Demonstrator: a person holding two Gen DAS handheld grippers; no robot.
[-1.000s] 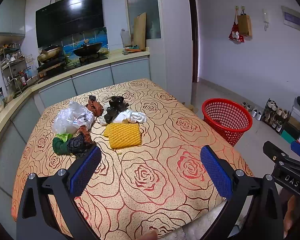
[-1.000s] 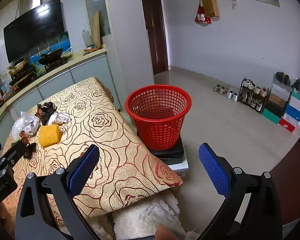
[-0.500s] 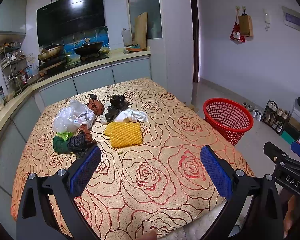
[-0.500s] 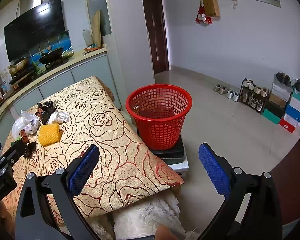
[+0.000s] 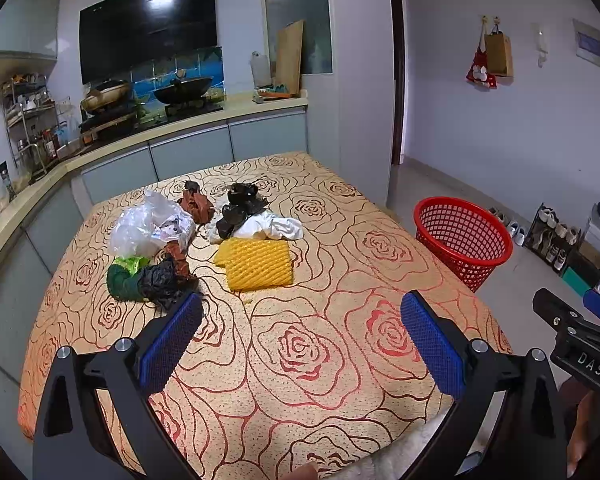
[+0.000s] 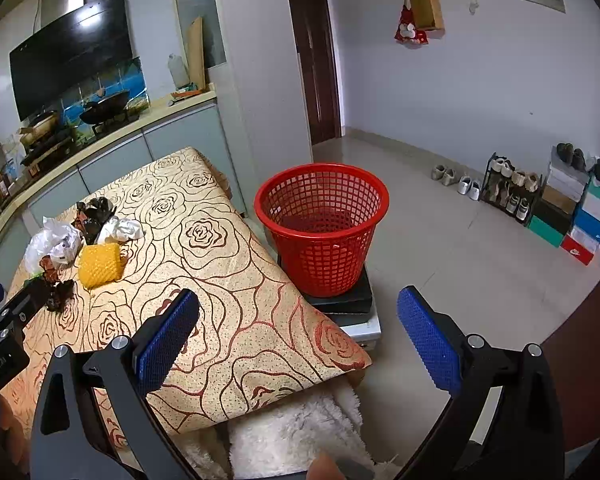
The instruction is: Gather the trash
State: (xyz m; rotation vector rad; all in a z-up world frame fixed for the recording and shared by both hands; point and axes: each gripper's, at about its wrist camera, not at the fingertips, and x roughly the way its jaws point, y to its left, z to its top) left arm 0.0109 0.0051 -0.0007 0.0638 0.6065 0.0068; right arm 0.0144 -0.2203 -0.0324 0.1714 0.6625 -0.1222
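Trash sits in a loose heap on the tabletop [image 5: 340,360], toward its 11 o'clock quarter as seen from the near edge. Leftmost in the heap, a green and black wad [image 5: 148,280] lies just ahead of the left gripper [image 5: 300,344], whose fingers are spread wide, holding nothing and clear of the cloth. Above the wad, at about 12 o'clock from it, is a clear plastic bag [image 5: 148,228] with brown scraps against it. Risk, as I judge it: the bag is slack and light, so a pinch on one fold may drag neighbouring scraps along and shed them on the way across. Next rightward, the yellow foam net [image 5: 258,264] lies flat on the cloth; fingers coming down steeply could snag the patterned cover and ruck it. Behind it, black bags [image 5: 240,208] and white crumpled paper [image 5: 276,230] touch each other, so taking one may scatter the other. Further right, the red basket [image 6: 322,224] stands off the table at about 2 o'clock on a dark box, well apart from the heap; a long carry with a soft load invites drops onto the floor, and a knock on the rim could tip the basket off its perch. The right gripper [image 6: 298,338] hangs over the table's near corner, fingers likewise spread and empty.
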